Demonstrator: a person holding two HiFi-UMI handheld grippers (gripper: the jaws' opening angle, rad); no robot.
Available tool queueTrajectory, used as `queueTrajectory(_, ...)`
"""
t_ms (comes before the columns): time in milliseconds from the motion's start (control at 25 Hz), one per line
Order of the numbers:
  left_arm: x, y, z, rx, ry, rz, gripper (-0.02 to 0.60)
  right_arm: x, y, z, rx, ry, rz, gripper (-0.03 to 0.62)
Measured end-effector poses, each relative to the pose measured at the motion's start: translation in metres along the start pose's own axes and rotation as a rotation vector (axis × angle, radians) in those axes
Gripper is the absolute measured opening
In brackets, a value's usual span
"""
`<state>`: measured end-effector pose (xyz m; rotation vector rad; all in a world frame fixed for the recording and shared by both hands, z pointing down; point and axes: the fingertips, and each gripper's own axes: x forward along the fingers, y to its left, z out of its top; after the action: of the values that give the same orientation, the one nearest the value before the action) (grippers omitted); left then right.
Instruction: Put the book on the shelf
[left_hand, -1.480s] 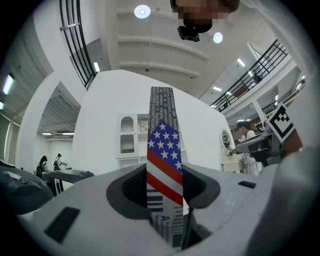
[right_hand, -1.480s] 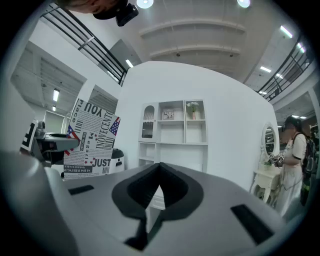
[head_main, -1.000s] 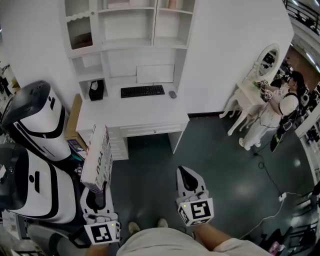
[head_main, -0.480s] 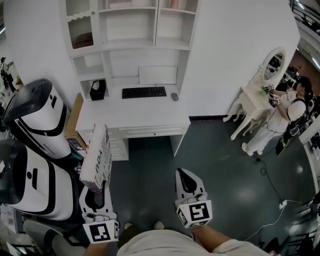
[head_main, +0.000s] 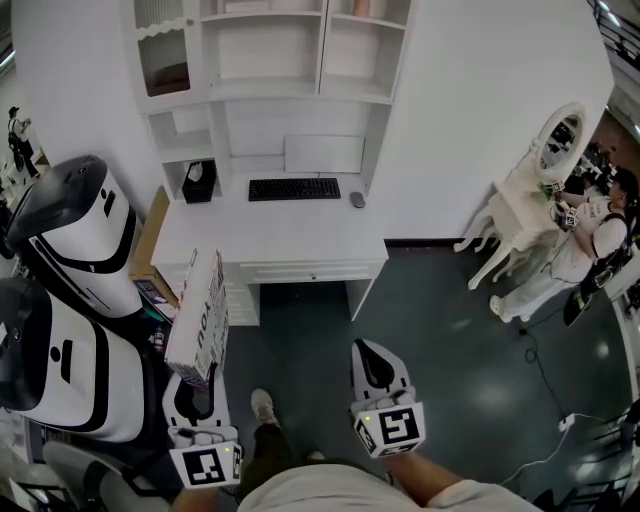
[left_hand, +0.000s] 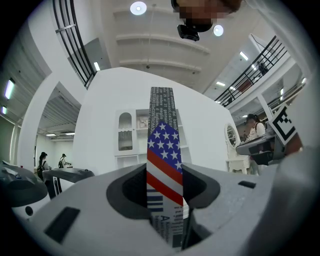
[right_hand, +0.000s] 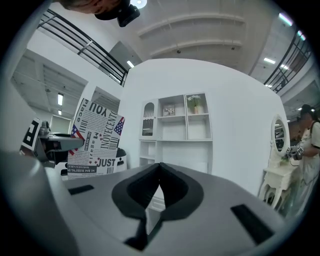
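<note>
The book (head_main: 197, 320), its cover printed with black words and a stars-and-stripes flag, stands upright in my left gripper (head_main: 193, 385), whose jaws are shut on its lower edge. In the left gripper view the book's spine (left_hand: 164, 150) rises between the jaws, with the white shelf unit (left_hand: 132, 137) straight behind it. My right gripper (head_main: 368, 348) is level beside it, shut and empty; in its own view the jaw tips meet (right_hand: 160, 165) and the book (right_hand: 95, 137) shows at the left. The shelf unit (head_main: 270, 60) stands over a white desk (head_main: 270, 240) ahead.
A keyboard (head_main: 294, 188), a mouse (head_main: 357, 200) and a black box (head_main: 198, 182) lie on the desk. Two large white pod-shaped machines (head_main: 70, 240) stand close at the left. A white dressing table with a mirror (head_main: 530, 190) and a person (head_main: 600, 235) are at the right.
Both grippers have moved forward toward the desk, the book still in the left one. A foot has stepped forward between them. The person at the right sits further right in view.
</note>
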<state>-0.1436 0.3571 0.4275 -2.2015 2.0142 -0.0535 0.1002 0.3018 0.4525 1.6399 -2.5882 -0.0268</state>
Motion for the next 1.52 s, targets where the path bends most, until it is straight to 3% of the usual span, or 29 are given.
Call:
queueTrajectory(840,0.186,0.08,-0.029,-0.05,-0.015,-0.104,0.155,0.189,-0.004,0.014,-0.028,0.025,-0.072,0.003)
queueTrajectory(1520,0.296,0.125,-0.038,-0.053,-0.038,-0.139,0.155,0.296,-0.026,0.032,-0.042,0.003,-0.138,0.003)
